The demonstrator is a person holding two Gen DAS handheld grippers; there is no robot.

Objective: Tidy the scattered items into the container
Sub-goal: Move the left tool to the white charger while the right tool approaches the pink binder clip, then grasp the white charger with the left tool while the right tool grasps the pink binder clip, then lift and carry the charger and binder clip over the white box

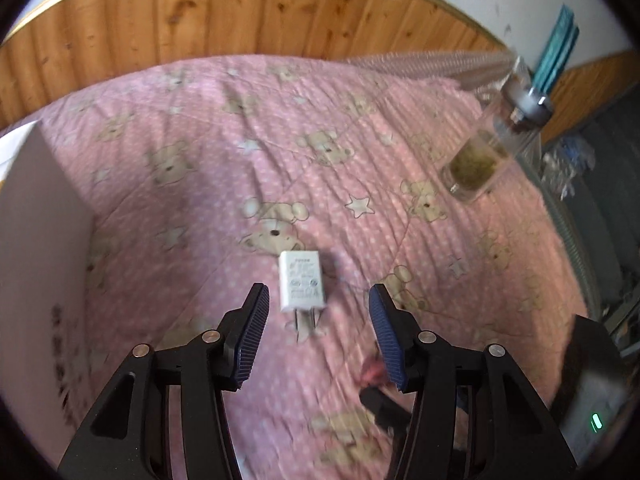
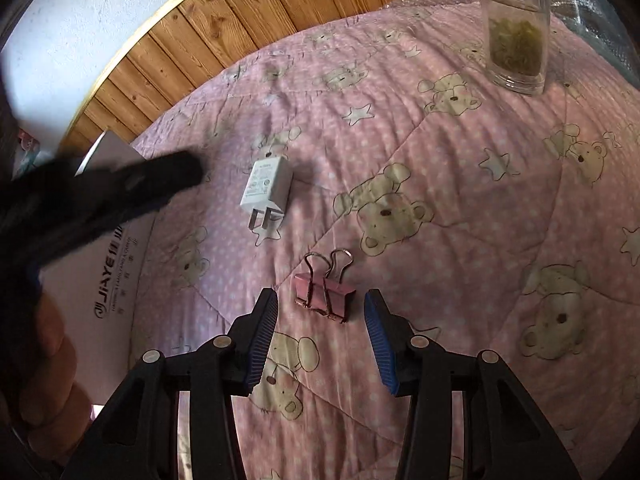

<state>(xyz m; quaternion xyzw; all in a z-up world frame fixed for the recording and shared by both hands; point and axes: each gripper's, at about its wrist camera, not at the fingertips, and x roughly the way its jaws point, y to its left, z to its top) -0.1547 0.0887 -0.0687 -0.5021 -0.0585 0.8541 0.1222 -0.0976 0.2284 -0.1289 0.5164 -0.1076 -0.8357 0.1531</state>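
A white charger plug lies on the pink bear-print quilt, prongs toward me. My left gripper hovers open just over it, the prongs lying between the fingertips with nothing touching the pads. A pink binder clip lies on the quilt just ahead of my right gripper, which is open and straddles the clip's near edge without pressing it. The white box with printed lettering stands at the left; its wall fills the left of the left wrist view. The charger also shows beyond the clip.
A glass bottle with green leaves at its bottom stands on the quilt at the far right, also as the bottle. Wooden panelling backs the bed. A blurred black finger of the left gripper and a hand cross the left side.
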